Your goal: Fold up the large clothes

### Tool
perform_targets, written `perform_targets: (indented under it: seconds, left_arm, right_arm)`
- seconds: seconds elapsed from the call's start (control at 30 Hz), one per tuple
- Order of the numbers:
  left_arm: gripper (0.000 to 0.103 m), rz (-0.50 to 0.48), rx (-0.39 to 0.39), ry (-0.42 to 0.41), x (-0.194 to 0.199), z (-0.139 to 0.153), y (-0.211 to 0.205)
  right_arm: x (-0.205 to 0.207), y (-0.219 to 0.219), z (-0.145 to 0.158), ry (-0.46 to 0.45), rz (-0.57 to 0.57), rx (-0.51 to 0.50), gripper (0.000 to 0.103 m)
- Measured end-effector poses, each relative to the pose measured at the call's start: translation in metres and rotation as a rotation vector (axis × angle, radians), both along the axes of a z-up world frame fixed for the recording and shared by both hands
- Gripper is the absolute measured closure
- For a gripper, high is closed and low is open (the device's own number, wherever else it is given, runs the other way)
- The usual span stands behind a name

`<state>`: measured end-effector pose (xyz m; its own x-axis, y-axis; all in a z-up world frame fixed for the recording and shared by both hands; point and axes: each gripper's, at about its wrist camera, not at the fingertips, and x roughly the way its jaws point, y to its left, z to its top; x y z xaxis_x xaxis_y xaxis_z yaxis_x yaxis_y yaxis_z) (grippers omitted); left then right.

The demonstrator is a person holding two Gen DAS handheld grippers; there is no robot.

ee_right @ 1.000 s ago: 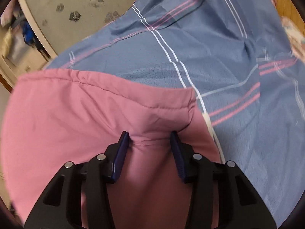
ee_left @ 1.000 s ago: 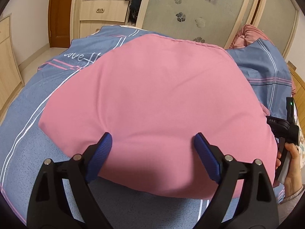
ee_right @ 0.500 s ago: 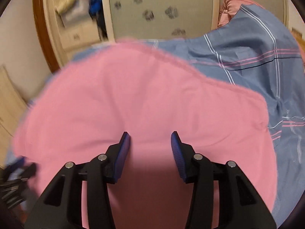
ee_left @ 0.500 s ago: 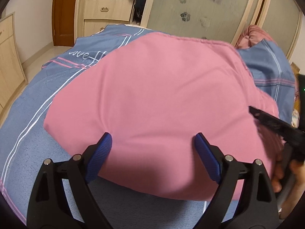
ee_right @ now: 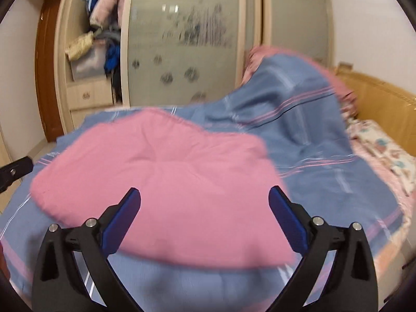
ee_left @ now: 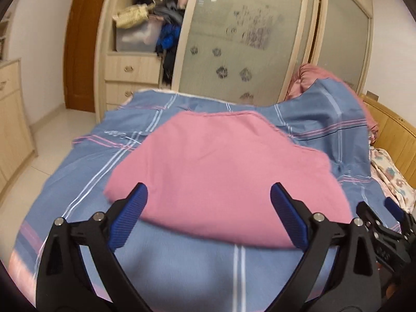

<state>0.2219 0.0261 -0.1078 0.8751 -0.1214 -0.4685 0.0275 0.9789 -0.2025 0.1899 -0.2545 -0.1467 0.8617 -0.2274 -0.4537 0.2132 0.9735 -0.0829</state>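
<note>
Matte black plastic frames on the left gripper (ee_left: 208,218) and right gripper (ee_right: 204,218), each branching into two arms with triangular cut-outs; silver round screws at the pivots; fingers (ee_left: 128,215) faced with ribbed blue pads, long and flat, tapering toward the tips

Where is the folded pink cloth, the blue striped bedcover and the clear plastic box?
folded pink cloth (ee_left: 223,171), left wrist view, flat middle
blue striped bedcover (ee_right: 309,140), right wrist view, raised right part
clear plastic box (ee_left: 135,37), left wrist view, front wall
</note>
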Motion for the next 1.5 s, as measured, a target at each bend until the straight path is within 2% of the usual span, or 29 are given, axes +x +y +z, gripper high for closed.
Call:
perform_targets:
  seconds: [0.13, 0.27, 0.43, 0.6, 0.93, 1.5]
  left_arm:
    - [0.004, 0.001, -0.014, -0.020, -0.073, 0.026, -0.015]
    - [0.002, -0.003, 0.068, -0.099, -0.140, 0.066, -0.033]
    - [0.002, 0.003, 0.114, -0.164, -0.198, 0.099, -0.049]
    - [0.002, 0.007, 0.138, -0.188, -0.238, 0.114, -0.060]
    - [0.002, 0.022, 0.171, -0.183, -0.265, 0.120, -0.064]
    - [0.002, 0.011, 0.182, -0.167, -0.263, 0.117, -0.069]
  right_arm:
    - [-0.055, 0.002, 0.032, -0.030, 0.000, -0.040, 0.001]
    - [-0.099, 0.004, 0.064, -0.081, 0.033, -0.011, 0.001]
    - [-0.139, 0.013, 0.089, -0.085, 0.040, -0.013, 0.001]
    - [-0.165, 0.022, 0.098, -0.062, 0.023, -0.007, 0.001]
    - [-0.187, 0.030, 0.099, -0.040, 0.007, 0.002, 0.001]
    - [-0.193, 0.034, 0.096, -0.035, -0.008, 0.001, 0.001]
